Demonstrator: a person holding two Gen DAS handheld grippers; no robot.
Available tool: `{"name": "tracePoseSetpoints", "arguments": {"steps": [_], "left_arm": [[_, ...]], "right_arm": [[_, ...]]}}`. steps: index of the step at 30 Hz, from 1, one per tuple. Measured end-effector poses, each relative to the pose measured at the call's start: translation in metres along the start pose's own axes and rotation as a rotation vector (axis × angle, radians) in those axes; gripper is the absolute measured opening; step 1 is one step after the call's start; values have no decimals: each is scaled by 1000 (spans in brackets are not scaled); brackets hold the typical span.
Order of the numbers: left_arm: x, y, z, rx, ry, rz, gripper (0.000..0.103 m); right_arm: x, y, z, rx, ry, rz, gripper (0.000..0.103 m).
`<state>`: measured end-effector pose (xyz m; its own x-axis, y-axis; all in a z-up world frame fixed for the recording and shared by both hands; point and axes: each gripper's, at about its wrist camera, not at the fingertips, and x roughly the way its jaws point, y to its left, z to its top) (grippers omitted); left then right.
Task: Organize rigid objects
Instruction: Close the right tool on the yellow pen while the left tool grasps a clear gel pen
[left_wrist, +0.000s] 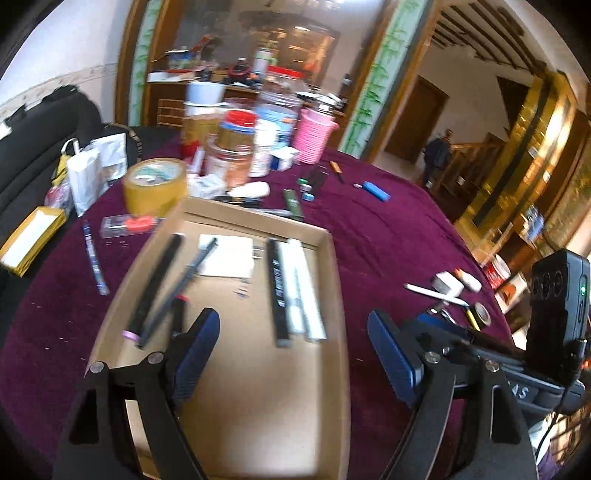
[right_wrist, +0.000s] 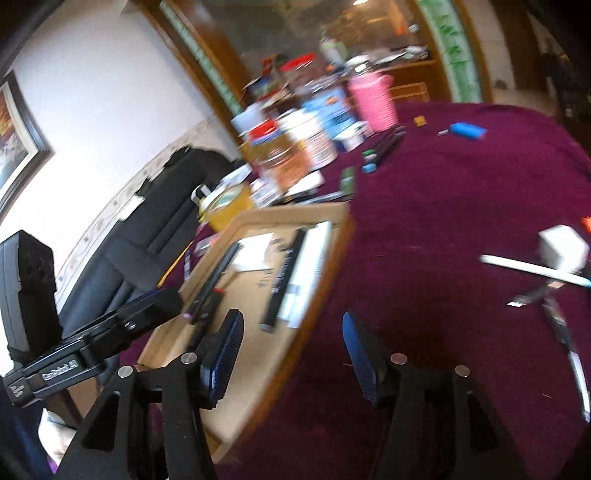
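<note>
Landmark: shallow brown cardboard tray (left_wrist: 325, 258) lying flat on the round table under a dark purple cloth (left_wrist: 388, 229).
Left gripper (left_wrist: 291, 354): hangs over the tray's near half, blue-padded fingers (left_wrist: 195, 354) spread wide, nothing between them.
Right gripper (right_wrist: 291, 354): hangs at the tray's right edge, half over bare cloth; fingers parted and empty.
Inside the tray, right side: a black marker with white lettering (left_wrist: 277, 291) lies lengthwise, just beside two white tube-shaped pens (left_wrist: 304, 291) – all three side by side.
Inside the tray, left side: a long black marker with a lilac end cap (left_wrist: 155, 288) and a thin dark pen (left_wrist: 184, 280) lie slanted, close together; a small dark piece with a red tip (left_wrist: 179, 306) sits near them.
Inside the tray, far end: a white paper card (left_wrist: 227, 258) lies flat.
Left of the tray: a blue-and-white pen (left_wrist: 95, 258) and a clear case with a red thing inside (left_wrist: 129, 224) on the cloth.
Behind the tray: a roll of tan packing tape (left_wrist: 155, 186), a dark green stick (left_wrist: 293, 203), then a crowd of jars and a pink ribbed cup (left_wrist: 314, 134).
Far right of the tray: a blue lighter (left_wrist: 375, 190); nearer, a white pen (left_wrist: 436, 294) and small white blocks (left_wrist: 448, 282) – too blurred to name further.
</note>
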<state>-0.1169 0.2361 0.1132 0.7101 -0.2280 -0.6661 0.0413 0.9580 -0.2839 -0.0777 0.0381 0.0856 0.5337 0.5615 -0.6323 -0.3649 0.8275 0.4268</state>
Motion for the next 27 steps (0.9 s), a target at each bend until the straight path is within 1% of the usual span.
{"name": "tracePoseSetpoints", "arguments": {"steps": [3,6,11,14,17,19,21,23,25,27], "left_arm": [[1,-37,-8,77,15,-26,82],[5,-66,-16,139,38,-55,82],[11,-113,-32,217,86,-99,82],[15,-129,-41,232,113,-123,82],[20,-141,-54,237,142,-139,82],[27,-146,-63,235,166,-147,82],[36,-148,-70,224,197,-151,82],[44,-149,-74,211,232,-149,82],[48,-150,-76,205,247,-147,82],[47,-150,-75,211,242,-137,82]], "right_arm": [[-28,-27,-7,40,-43,-45,64],[-51,-49,-12,76,-70,-73,64],[-94,-87,-23,103,-129,-147,66],[-122,-122,-30,144,-156,-188,68],[-148,-176,-40,247,-179,-254,68],[-158,-203,-47,313,-178,-266,68],[-164,-225,-54,370,-161,-257,68],[-165,-235,-60,394,-146,-235,68],[-162,-234,-62,390,-132,-168,68],[-156,-220,-59,344,-124,-96,68]]}}
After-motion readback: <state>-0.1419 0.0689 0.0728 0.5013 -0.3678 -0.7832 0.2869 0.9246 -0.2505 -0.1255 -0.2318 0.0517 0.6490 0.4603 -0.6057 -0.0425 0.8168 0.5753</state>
